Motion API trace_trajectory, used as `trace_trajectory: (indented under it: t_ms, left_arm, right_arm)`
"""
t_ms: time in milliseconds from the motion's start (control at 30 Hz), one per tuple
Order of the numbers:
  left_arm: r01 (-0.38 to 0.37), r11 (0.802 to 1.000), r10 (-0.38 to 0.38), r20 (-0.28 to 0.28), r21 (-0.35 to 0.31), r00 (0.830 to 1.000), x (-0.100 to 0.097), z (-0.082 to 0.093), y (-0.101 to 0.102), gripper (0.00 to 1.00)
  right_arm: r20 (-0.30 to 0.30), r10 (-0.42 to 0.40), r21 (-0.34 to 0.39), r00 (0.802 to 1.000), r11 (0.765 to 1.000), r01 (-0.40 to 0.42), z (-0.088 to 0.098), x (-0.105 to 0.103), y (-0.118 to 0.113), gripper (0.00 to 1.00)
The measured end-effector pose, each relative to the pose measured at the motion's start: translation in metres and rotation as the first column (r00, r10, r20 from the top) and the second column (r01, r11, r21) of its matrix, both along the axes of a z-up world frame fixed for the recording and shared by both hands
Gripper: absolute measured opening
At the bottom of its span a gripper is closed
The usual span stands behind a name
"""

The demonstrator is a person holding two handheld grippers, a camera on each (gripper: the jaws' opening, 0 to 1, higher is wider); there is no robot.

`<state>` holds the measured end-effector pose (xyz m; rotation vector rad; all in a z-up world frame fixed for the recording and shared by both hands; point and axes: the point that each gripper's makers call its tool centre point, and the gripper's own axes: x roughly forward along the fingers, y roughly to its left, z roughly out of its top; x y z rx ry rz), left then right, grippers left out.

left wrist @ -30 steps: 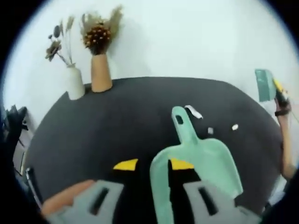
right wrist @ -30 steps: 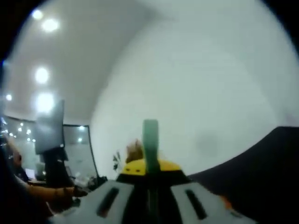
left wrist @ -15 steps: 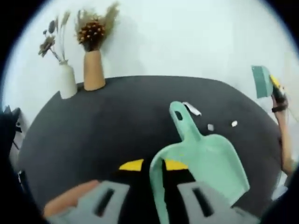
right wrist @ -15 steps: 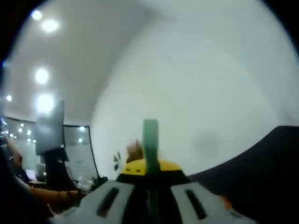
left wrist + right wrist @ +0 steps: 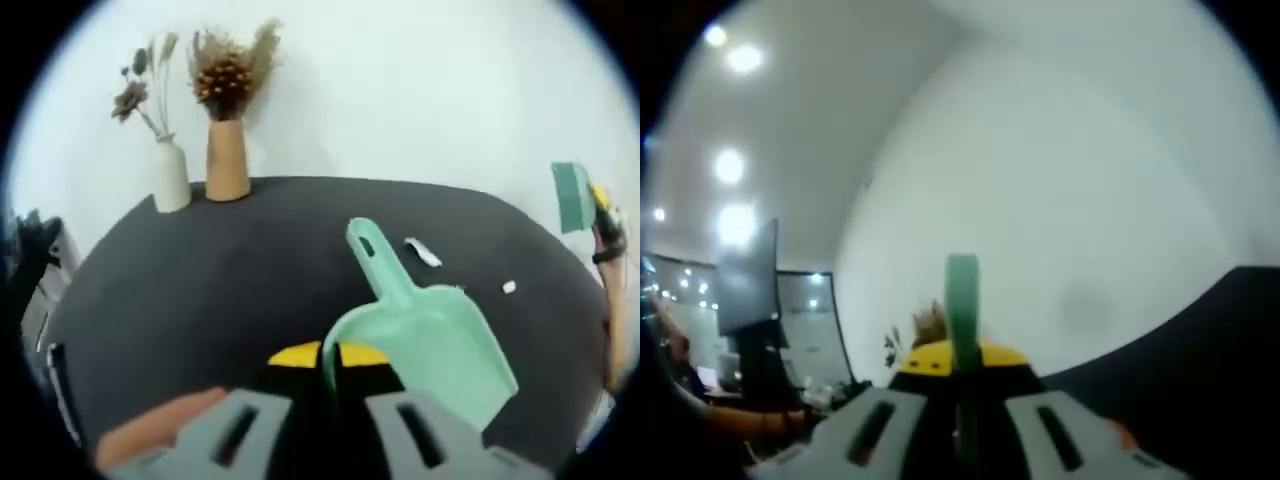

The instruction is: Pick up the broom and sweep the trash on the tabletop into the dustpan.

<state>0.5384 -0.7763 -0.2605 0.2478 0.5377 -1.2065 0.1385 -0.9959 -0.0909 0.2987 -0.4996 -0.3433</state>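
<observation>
**Both tools in hand, sweeping not yet begun**

My left gripper (image 5: 330, 440) has its jaws clamped on the rim of the mint-green dustpan (image 5: 425, 345), pinching one edge of the pan between the yellow pads. The pan is tipped, its scoop spreading off to one side and its handle, with the hanging hole at the tip, pointing out over the dark worktop (image 5: 200, 270). Whether its lip touches the surface I cannot tell.

My right gripper (image 5: 962, 420) has its jaws closed on a slim green handle (image 5: 962, 300) that rises straight up between them; I take it for the broom's. In the left gripper view the broom (image 5: 572, 196) shows at the far edge, held up clear of the worktop in that other gripper. The right gripper view looks at wall and ceiling lights, so the brush is not aimed at the surface.

Out on the worktop, beyond the dustpan's handle, lies a white scrap of paper (image 5: 423, 252), and a smaller white bit (image 5: 509, 288) sits farther toward the broom. Both are outside the pan. Two vases of dried flowers (image 5: 205, 130) stand at the back edge, well apart from it all.

So I judge the pickup done. Left to do: lower the brush, set the pan's lip down near the scraps, sweep them in.
</observation>
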Motion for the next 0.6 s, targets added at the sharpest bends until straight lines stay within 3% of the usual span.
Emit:
trace_trajectory:
  t_ms: [100, 267, 333, 433, 600]
  left_arm:
    - [-0.080, 0.997, 0.079, -0.008, -0.020, 0.997, 0.006, 0.003, 0.006, 0.05]
    - [-0.242, 0.970, 0.240, -0.062, -0.027, 0.969, 0.012, -0.001, 0.020, 0.05]
    - [-0.265, 0.963, 0.259, -0.111, -0.047, 0.959, 0.008, 0.001, 0.022, 0.05]
    - [-0.310, 0.950, 0.303, -0.123, -0.044, 0.945, 0.005, 0.004, 0.030, 0.05]
    - [-0.474, 0.880, 0.465, -0.143, -0.036, 0.874, 0.013, 0.007, 0.047, 0.05]
  right_arm:
    - [0.000, 0.002, 0.000, 1.000, 1.000, -0.002, 0.000, 0.002, 0.001, 0.06]
    - [-0.001, 0.006, 0.004, 1.000, 1.000, -0.006, -0.001, 0.003, 0.003, 0.06]
    - [0.015, 0.019, 0.017, 1.000, 1.000, -0.020, -0.001, 0.002, 0.003, 0.06]
    - [0.029, 0.036, 0.038, 0.999, 0.999, -0.038, -0.001, 0.002, 0.000, 0.06]
    - [0.034, 0.051, 0.050, 0.998, 0.997, -0.053, -0.001, 0.003, 0.000, 0.06]
